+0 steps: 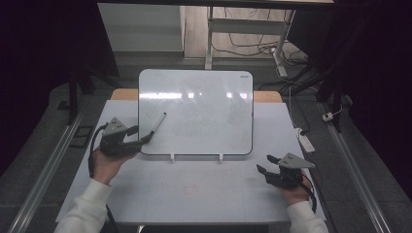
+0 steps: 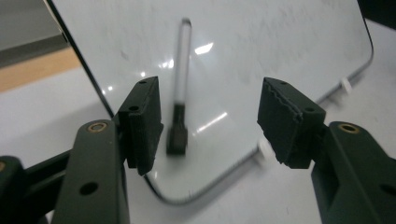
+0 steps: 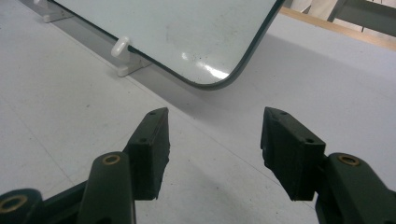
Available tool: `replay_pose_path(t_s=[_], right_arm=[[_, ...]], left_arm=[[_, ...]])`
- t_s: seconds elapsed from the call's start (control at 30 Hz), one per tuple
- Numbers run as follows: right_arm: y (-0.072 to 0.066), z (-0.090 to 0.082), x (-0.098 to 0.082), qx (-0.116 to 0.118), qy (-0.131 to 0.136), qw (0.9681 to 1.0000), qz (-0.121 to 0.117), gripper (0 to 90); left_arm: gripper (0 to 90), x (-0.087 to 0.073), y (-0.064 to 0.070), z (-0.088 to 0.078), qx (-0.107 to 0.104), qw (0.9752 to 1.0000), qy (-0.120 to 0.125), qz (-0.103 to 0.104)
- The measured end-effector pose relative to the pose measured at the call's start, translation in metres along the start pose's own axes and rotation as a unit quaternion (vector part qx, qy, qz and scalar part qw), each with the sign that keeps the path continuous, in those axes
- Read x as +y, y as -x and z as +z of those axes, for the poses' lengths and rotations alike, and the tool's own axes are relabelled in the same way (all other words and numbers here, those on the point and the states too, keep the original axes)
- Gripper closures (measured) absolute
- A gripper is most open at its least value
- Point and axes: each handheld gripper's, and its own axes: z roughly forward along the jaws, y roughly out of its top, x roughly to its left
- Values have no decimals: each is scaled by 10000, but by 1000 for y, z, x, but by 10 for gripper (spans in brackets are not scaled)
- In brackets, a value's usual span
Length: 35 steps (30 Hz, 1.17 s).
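A white-barrelled marker [image 1: 156, 125] with a dark cap lies on the left part of a glossy whiteboard [image 1: 204, 111]. My left gripper [image 1: 139, 134] is at the board's left front edge, pointing at the marker's dark end. In the left gripper view the marker [image 2: 182, 84] lies on the whiteboard [image 2: 271, 51] just beyond my left gripper [image 2: 210, 121], close to one jaw, and the jaws stand apart without touching it. My right gripper [image 1: 265, 163] rests at the front right of the table. In the right gripper view it [image 3: 215, 149] is open and empty, facing the whiteboard's rounded corner [image 3: 196, 37].
A white sheet [image 1: 194, 189] covers the table, with wood [image 1: 268, 96] showing at the back. Two small white clips [image 1: 172, 157] [image 1: 220, 157] hold the board's front edge. A power strip [image 1: 306, 141] lies on the floor to the right.
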Motion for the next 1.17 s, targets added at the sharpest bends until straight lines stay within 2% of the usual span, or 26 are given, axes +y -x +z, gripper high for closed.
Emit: replay_pose_path(t_s=[0.3, 0.6, 0.73, 1.17], right_arm=[[7, -2, -4, 43, -27, 10000, 18, 416], [8, -1, -5, 140, -42, 9999, -13, 415], [8, -1, -5, 146, -27, 9999, -11, 416], [6, -1, -3, 251, 63, 9996, -100, 416]], left_arm=[[358, -43, 11, -21, -400, 9988, -243, -161], [346, -75, 21, -23, -520, 9973, -460, -254], [343, -77, 22, -19, -522, 9969, -535, -237], [335, -79, 22, -17, -487, 9971, -527, -263]])
